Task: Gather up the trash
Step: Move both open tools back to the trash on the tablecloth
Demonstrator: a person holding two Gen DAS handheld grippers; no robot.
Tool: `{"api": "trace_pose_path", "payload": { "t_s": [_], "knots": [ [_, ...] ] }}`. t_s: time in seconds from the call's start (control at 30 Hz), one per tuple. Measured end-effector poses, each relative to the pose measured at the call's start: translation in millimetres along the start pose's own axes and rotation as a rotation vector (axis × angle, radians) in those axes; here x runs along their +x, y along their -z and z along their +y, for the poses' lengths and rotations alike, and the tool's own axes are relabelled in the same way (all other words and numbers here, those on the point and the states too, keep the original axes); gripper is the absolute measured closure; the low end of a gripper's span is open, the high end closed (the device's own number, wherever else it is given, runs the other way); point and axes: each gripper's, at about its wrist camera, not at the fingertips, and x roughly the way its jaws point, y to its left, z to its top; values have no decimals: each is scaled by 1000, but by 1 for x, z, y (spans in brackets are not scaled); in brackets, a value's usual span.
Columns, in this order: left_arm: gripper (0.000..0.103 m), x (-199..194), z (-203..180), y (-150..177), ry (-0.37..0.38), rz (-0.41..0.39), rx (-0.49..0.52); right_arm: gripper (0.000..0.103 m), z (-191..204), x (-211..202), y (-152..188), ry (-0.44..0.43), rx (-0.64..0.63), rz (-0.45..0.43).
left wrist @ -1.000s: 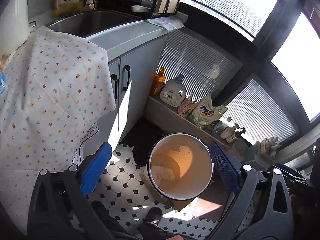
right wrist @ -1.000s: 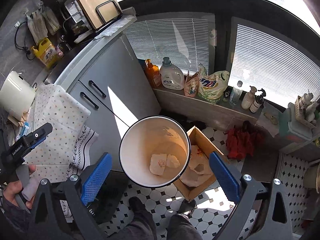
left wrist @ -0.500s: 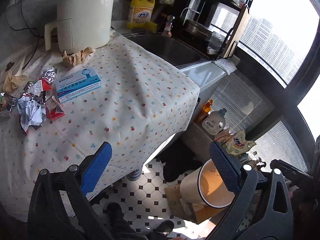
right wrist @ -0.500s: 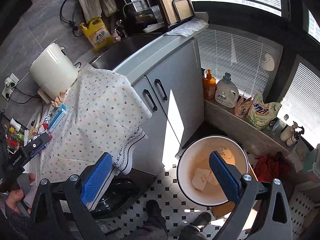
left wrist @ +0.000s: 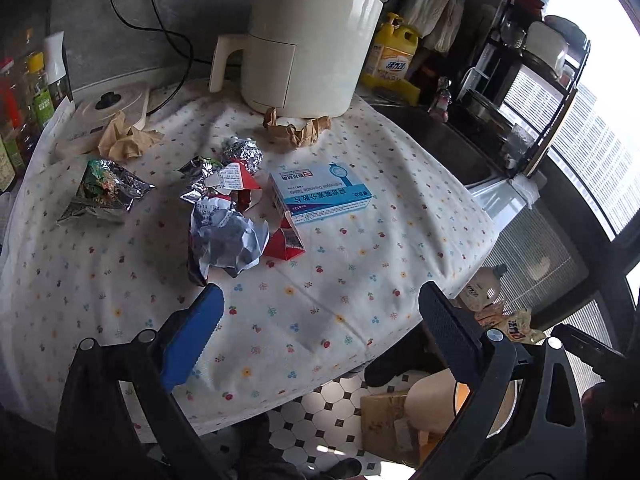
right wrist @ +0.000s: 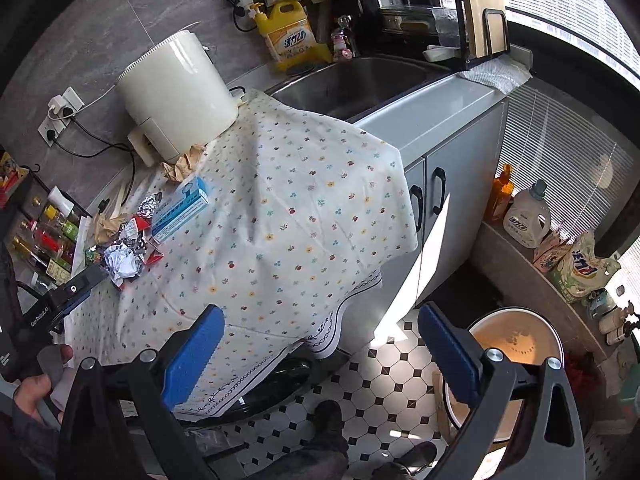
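Trash lies on the flowered tablecloth (left wrist: 360,280): a crumpled grey paper ball (left wrist: 228,236), red carton scraps (left wrist: 286,242), foil wrappers (left wrist: 242,154), a green foil bag (left wrist: 104,190), a blue and white box (left wrist: 322,194) and brown paper wads (left wrist: 298,126). My left gripper (left wrist: 320,332) hovers open above the cloth's near part, short of the pile, nothing between its fingers. My right gripper (right wrist: 320,344) is open and empty over the cloth's hanging edge; the round bin (right wrist: 516,344) sits on the floor at its right. The same pile (right wrist: 124,258) shows at the left in the right wrist view.
A white air fryer (left wrist: 304,44) stands behind the trash, a yellow detergent jug (left wrist: 394,58) and a sink (right wrist: 360,80) to its right. Bottles (left wrist: 24,92) line the left edge. A cardboard box (left wrist: 384,420) lies beside the bin on the tiled floor (right wrist: 384,368).
Both grippers swung up and left, away from the bin toward the table. The left view now looks down at the trash pile; the bin has slid to the lower right of both views.
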Motion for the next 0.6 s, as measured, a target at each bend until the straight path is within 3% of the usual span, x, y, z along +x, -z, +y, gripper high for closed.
{"api": "trace_pose_path", "payload": {
  "t_s": [0.23, 0.6],
  "knots": [
    [6, 16, 42, -12, -7, 10, -53, 8, 38, 16, -10, 4, -42, 4],
    [6, 71, 78, -29, 43, 67, -97, 8, 69, 34, -21, 59, -64, 19]
  ]
}}
